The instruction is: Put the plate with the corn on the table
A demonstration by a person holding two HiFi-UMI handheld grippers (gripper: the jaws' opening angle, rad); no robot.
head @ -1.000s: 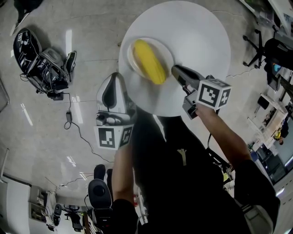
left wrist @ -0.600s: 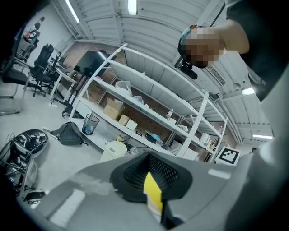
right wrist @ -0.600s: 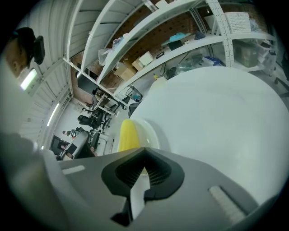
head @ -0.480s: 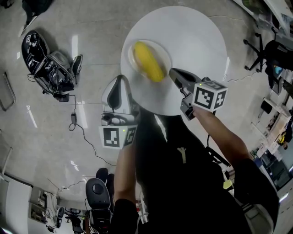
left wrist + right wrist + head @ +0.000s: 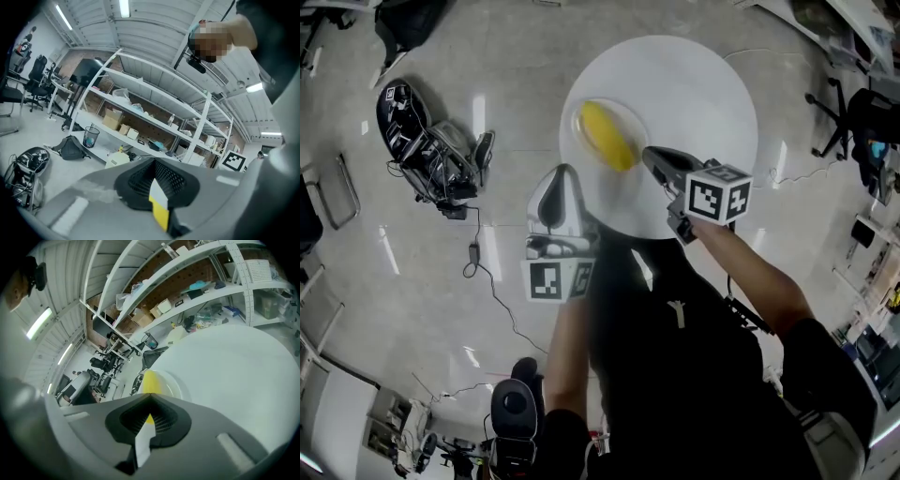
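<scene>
A white plate [image 5: 579, 124] with a yellow corn cob [image 5: 607, 136] lies on the left part of the round white table [image 5: 694, 94]. My right gripper [image 5: 647, 155] is shut, its tips at the plate's near right rim; I see nothing clamped between them. In the right gripper view the closed tips [image 5: 149, 414] point at the corn [image 5: 151, 380] and the plate [image 5: 176, 389]. My left gripper [image 5: 561, 172] is shut and empty, off the table's near left edge. Its tips [image 5: 157, 161] point up at the shelves.
Dark equipment [image 5: 431, 155] and a cable [image 5: 483, 272] lie on the concrete floor to the left. An office chair [image 5: 830, 103] stands right of the table, another chair [image 5: 514, 412] behind me. Long metal shelves [image 5: 154, 110] with boxes run along the wall.
The table and plate look smaller and have slid slightly down and right in the head view. Both grippers keep their places beside the plate and table.
</scene>
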